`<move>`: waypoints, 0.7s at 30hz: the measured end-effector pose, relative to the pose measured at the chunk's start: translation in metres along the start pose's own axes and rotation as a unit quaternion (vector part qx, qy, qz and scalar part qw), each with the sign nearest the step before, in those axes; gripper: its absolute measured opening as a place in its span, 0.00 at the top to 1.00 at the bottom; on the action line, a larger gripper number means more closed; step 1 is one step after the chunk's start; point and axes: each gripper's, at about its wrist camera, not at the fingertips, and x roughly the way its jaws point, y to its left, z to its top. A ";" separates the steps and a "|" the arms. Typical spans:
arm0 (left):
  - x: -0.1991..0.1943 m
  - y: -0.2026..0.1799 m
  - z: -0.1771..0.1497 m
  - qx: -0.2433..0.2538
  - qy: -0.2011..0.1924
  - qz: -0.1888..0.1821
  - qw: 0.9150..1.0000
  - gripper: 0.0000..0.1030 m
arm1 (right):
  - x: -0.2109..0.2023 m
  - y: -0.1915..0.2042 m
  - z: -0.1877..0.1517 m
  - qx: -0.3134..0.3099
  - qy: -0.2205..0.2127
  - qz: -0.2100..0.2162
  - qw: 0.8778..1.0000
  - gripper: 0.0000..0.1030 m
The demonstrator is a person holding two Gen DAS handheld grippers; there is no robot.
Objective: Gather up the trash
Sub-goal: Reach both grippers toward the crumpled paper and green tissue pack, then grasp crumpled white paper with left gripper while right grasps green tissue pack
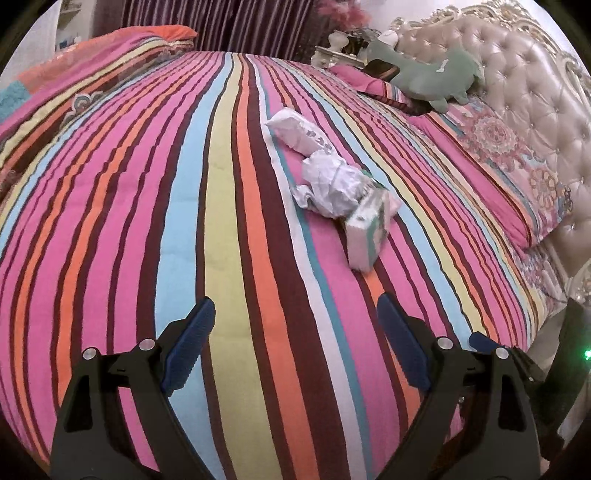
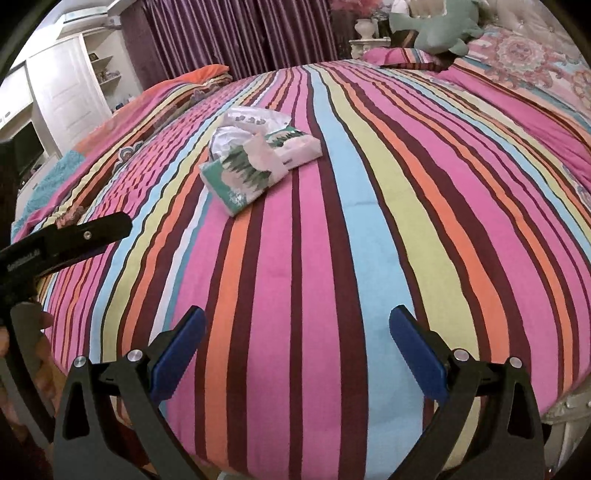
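Observation:
A small pile of trash lies on the striped bedspread point(image 1: 221, 229). In the left wrist view it is a white plastic packet point(image 1: 299, 133), a crumpled white wrapper point(image 1: 330, 186) and a green-and-white tissue pack point(image 1: 367, 229), ahead and to the right. In the right wrist view the tissue pack point(image 2: 242, 173), a second pack point(image 2: 295, 146) and the white wrapper point(image 2: 227, 138) lie ahead and to the left. My left gripper point(image 1: 295, 314) is open and empty, well short of the pile. My right gripper point(image 2: 297, 323) is open and empty over the bedspread point(image 2: 332, 258).
A tufted headboard point(image 1: 528, 96) stands at the right with a green plush toy point(image 1: 436, 75) and patterned pillows point(image 1: 509, 158). A nightstand point(image 1: 338, 51) and purple curtains point(image 2: 236, 33) are behind the bed. A white cabinet point(image 2: 70, 92) is at left. The left gripper's body point(image 2: 66, 240) shows at left.

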 end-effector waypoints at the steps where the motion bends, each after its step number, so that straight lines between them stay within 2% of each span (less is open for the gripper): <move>1: 0.003 0.002 0.003 -0.001 0.000 0.000 1.000 0.16 | 0.003 0.001 0.004 -0.002 0.000 0.001 1.000 0.08; 4: 0.012 0.007 0.020 -0.007 -0.003 -0.004 1.000 0.16 | 0.012 0.005 0.014 -0.011 -0.003 0.009 1.000 0.08; 9: 0.020 0.009 0.052 -0.016 -0.009 -0.025 1.000 0.16 | 0.031 0.020 0.036 -0.059 -0.013 0.006 0.998 0.08; 12: 0.029 0.005 0.072 -0.015 -0.002 -0.043 0.999 0.16 | 0.043 0.023 0.049 -0.070 -0.008 0.008 0.997 0.08; 15: 0.044 -0.001 0.088 -0.002 0.009 -0.045 0.999 0.16 | 0.058 0.021 0.063 -0.070 0.005 0.019 0.997 0.08; 21: 0.071 -0.006 0.102 -0.005 0.041 -0.067 0.997 0.16 | 0.071 0.028 0.073 -0.097 0.007 0.034 0.995 0.08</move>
